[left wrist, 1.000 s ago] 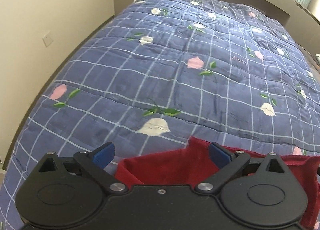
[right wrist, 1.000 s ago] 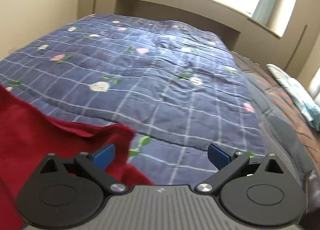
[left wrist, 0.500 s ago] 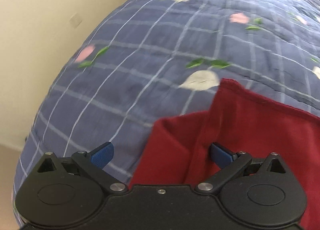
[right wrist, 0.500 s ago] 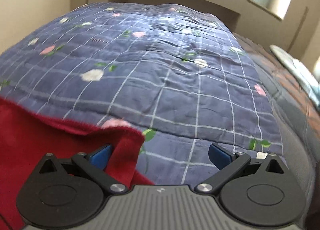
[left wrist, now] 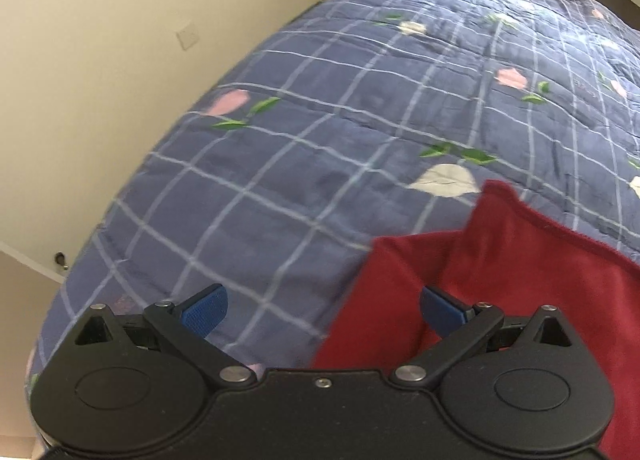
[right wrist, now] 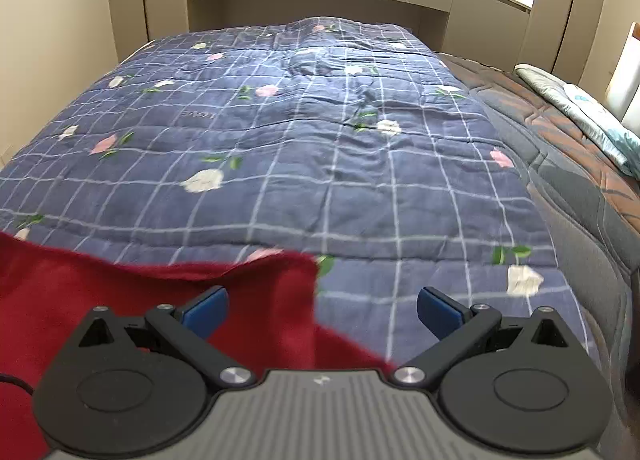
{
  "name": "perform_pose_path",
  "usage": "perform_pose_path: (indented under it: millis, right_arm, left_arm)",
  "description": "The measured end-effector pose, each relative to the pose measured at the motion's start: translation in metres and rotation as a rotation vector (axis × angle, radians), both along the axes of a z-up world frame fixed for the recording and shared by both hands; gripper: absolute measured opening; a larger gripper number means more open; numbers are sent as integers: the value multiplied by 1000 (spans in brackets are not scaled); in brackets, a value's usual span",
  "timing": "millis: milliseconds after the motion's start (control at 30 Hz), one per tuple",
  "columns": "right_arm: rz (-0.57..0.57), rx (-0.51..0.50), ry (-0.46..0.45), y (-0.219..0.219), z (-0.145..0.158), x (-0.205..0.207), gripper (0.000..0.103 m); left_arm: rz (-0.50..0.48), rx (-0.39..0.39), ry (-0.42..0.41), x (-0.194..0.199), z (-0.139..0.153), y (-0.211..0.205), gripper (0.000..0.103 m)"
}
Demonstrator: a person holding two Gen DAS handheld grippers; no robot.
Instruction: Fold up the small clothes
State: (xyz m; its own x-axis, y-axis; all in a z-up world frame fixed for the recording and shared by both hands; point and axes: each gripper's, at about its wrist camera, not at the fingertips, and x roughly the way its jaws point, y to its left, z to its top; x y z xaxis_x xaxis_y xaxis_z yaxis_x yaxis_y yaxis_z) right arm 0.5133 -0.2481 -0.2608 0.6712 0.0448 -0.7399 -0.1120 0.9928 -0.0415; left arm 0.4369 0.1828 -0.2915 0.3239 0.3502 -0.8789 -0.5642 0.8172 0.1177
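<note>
One red garment (left wrist: 516, 272) lies at the near edge of the bed, on a navy plaid quilt (right wrist: 320, 147) w/ pink & white flower prints. Two tongs: left tongs (left wrist: 322, 310) spread wide, garment's left edge between the blue pads, not pinched; right tongs (right wrist: 322, 310) likewise spread, over the garment's right corner. Room: beige walls, window w/ curtains behind the headboard shelf, a 2nd folded blanket (right wrist: 580, 107) at the bed's right side.

- Dark red garment (left wrist: 500, 260), plain.
- Navy quilt (right wrist: 320, 139), white grid, pink and white flowers, green leaves.
- Blue finger pads (right wrist: 204, 310) on black gripper arms.
- Beige wall (left wrist: 100, 59), left.
</note>
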Motion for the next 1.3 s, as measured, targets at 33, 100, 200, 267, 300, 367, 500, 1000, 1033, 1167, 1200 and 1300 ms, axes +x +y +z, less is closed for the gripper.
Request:
perform_pose_path:
  millis: [33, 100, 200, 267, 300, 367, 500, 1000, 1033, 1167, 1200, 1300]
  right_arm:
    - [10, -1, 3, 5, 2, -7, 103]
    - [26, -9, 6, 15, 5, -22, 103]
    - [45, -8, 25, 32, 7, -45, 103]
    - [49, -1, 39, 45, 8, -60, 103]
    - [51, 4, 50, 53, 8, -69, 103]
    - [54, 13, 66, 65, 7, -81, 103]
    - [56, 41, 118, 91, -1, -101, 103]
    - [158, -79, 129, 161, -47, -128, 103]
    - [155, -79, 121, 161, -48, -129, 103]
    - [142, -61, 117, 157, -51, -129, 103]
    - [141, -56, 118, 157, -51, -128, 103]
    - [143, -48, 121, 154, -52, -127, 103]
  left_arm:
    - [6, 5, 1, -6, 0, 3, 102]
    - [24, -9, -11, -23, 2, 11, 102]
    - [44, -65, -45, -50, 6, 19, 102]
    - [44, -95, -60, -67, 7, 21, 102]
    - [44, -106, -61, -75, 7, 21, 102]
    - [45, -131, -52, -90, 5, 21, 102]
    - [66, -198, -62, -121, 4, 17, 102]
    - [-53, -327, -131, -142, -39, -21, 102]
    - [-57, -322, -133, -140, -40, -23, 102]
    - [-75, -319, -151, -132, -41, -28, 102]
    - [-76, -319, -152, -130, -42, -29, 102]
    - [-76, -314, -154, -129, -42, -32, 102]
